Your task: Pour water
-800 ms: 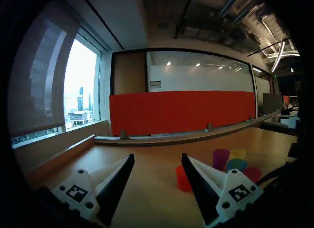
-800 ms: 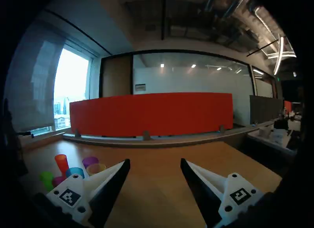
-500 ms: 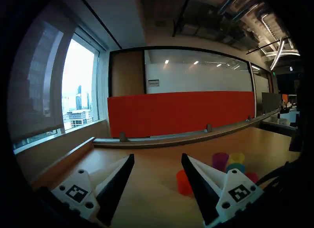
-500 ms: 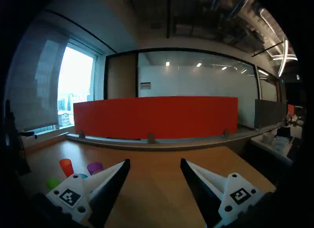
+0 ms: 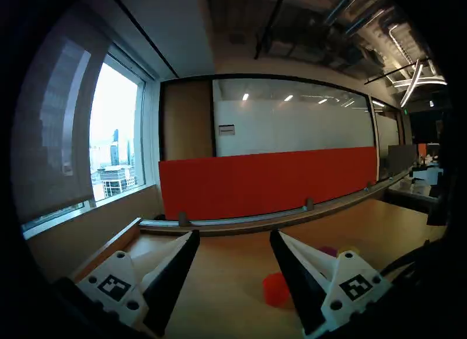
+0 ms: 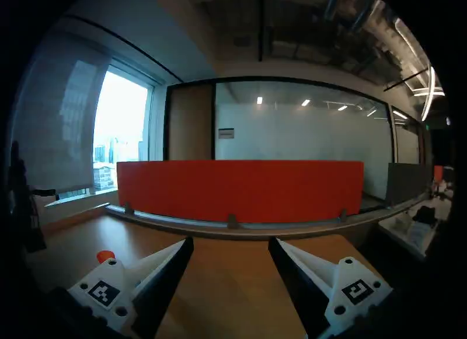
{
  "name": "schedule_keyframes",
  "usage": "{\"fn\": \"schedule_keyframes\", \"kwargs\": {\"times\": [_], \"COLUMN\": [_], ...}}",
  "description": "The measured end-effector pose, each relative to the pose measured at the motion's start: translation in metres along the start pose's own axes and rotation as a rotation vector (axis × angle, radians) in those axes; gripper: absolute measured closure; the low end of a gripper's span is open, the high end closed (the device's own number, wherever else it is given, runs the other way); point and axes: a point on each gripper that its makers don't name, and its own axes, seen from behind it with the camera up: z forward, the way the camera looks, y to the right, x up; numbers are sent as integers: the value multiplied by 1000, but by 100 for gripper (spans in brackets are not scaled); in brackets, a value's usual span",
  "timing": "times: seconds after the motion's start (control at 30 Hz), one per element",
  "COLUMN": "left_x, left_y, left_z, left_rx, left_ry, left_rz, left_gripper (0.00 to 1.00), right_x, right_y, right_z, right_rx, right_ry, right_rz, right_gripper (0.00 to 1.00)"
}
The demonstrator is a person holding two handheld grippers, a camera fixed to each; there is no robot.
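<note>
Red cup [image 5: 274, 289]: orange-red plastic, upright on tabletop [image 5: 227, 298], low in left gripper view, partly behind one finger.
Cups counted there: three. Red, plus rims of purple cup [image 5: 328, 251] and yellow cup [image 5: 351, 250].
Right gripper view: top of one red cup, low left.
Left gripper [image 5: 233, 233] jaws spread, empty. Right gripper [image 6: 230, 240] jaws likewise.
Bare wood runs ahead to red divider [image 5: 262, 184] at far edge.

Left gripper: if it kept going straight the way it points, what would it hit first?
Probably the red divider panel behind the desk; the left gripper points across bare wood. The red cup sits just right of that line; depth is unclear.
</note>
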Motion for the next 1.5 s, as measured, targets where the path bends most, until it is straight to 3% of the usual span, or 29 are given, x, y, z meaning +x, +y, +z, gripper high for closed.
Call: {"fn": "schedule_keyframes", "kwargs": {"times": [0.4,0.57,0.77,1.1,1.5], "left_x": [35,38,50,44,50], "left_y": [2,8,19,35,60], "left_z": [8,12,11,13,7], "left_rx": [-35,-65,-123,-205,-353], "left_ry": [-11,-23,4,-25,-5], "left_rz": [-69,-95,-93,-45,-78], "left_gripper": [11,11,11,11,11], "right_x": [19,21,18,20,31], "right_y": [-4,-5,-8,-28,-65], "right_z": [6,8,10,14,10], "right_rx": [22,25,40,141,302], "right_ry": [-19,-20,-34,-25,-24], "right_rz": [18,3,6,9,-31], "right_gripper": [1,1,1,1,1]}}
